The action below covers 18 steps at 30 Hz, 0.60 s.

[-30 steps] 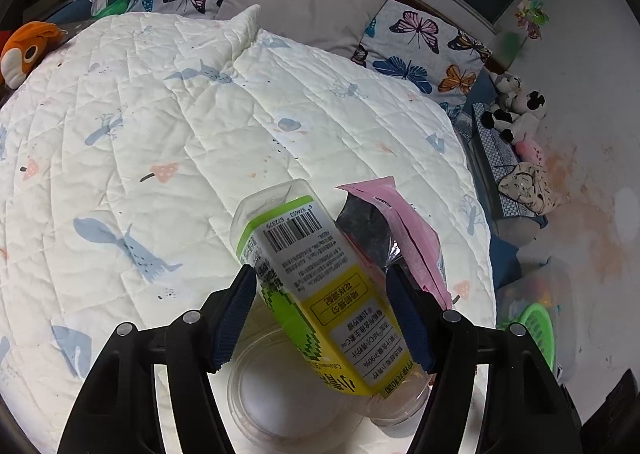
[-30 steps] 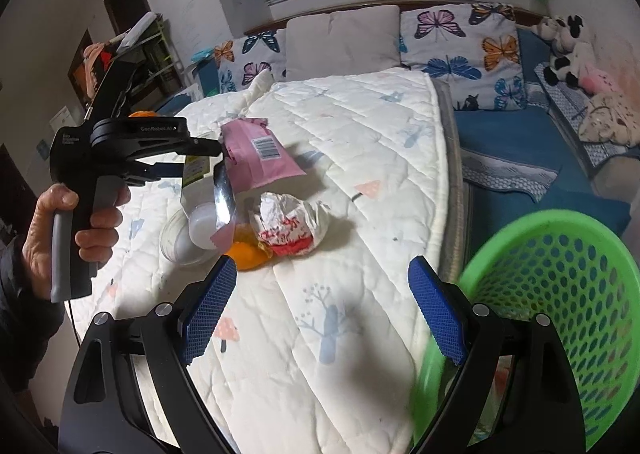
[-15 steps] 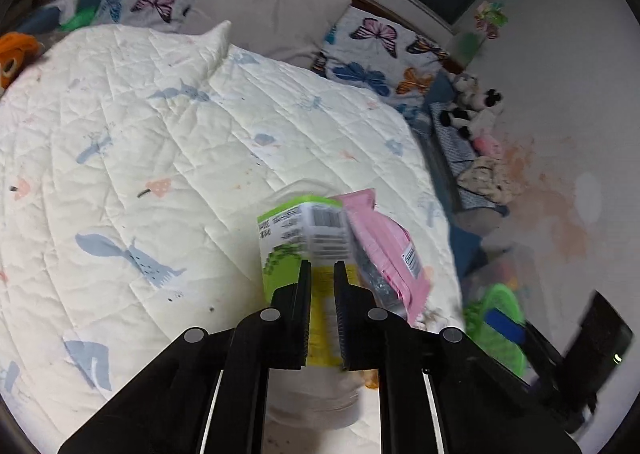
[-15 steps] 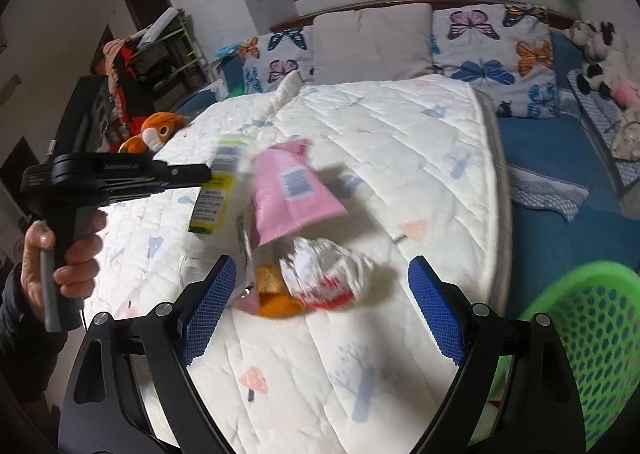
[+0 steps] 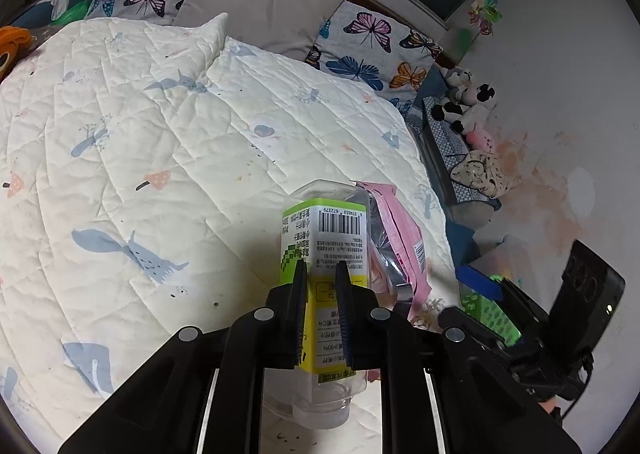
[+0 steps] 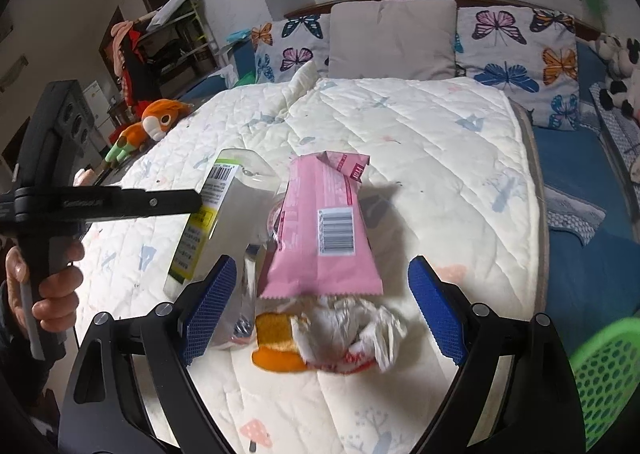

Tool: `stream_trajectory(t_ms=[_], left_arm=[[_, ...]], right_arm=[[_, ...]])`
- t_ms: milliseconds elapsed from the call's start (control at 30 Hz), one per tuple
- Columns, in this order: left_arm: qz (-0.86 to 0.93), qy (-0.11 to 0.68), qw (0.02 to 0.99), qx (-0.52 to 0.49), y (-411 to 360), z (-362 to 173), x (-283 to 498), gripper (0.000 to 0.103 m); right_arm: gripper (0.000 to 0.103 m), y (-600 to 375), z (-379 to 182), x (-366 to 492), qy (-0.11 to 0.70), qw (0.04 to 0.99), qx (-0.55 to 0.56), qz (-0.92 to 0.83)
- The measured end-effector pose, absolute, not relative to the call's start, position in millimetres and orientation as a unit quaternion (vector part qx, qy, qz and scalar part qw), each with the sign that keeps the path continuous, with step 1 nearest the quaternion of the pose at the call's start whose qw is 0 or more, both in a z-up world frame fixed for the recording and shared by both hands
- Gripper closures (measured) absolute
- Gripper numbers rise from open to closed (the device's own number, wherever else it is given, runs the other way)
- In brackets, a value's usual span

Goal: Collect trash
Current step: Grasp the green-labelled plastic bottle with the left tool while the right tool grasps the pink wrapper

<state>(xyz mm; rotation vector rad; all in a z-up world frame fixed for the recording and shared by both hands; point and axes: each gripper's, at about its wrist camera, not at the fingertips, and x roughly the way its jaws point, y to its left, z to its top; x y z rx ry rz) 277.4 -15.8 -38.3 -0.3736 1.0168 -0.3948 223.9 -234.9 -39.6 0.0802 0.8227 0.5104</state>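
Observation:
My left gripper is shut on a clear plastic bottle with a green-yellow label and holds it above the white quilt. The bottle also shows in the right wrist view, gripped by the left tool. A pink snack wrapper lies beside the bottle, also seen in the left wrist view. A crumpled white-red wrapper and an orange piece lie in front of it. My right gripper is open, hovering over this pile.
A green mesh basket stands off the bed's right edge, also in the left wrist view. Butterfly pillows line the headboard. An orange plush toy lies at the left. Stuffed animals sit on the side bench.
My left gripper closed on the bottle and lifted it off the quilt. My right gripper moved forward over the wrapper pile, away from the basket.

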Motion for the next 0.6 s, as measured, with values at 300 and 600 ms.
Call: stream_trajectory(t_ms=[300, 600], left_arm=[[-0.189, 0.477, 0.841, -0.169, -16.5, -36.4, 273.0, 0.057], [-0.185, 0.476, 0.847, -0.148, -25.7, -38.1, 270.6, 0.042]], right_arm=[[0.016, -225.3, -61.8, 252.1, 0.419, 0.873, 0.067, 0.241], [0.037, -238.9, -69.6, 253.0, 0.431, 0.865, 0.095, 0.238]])
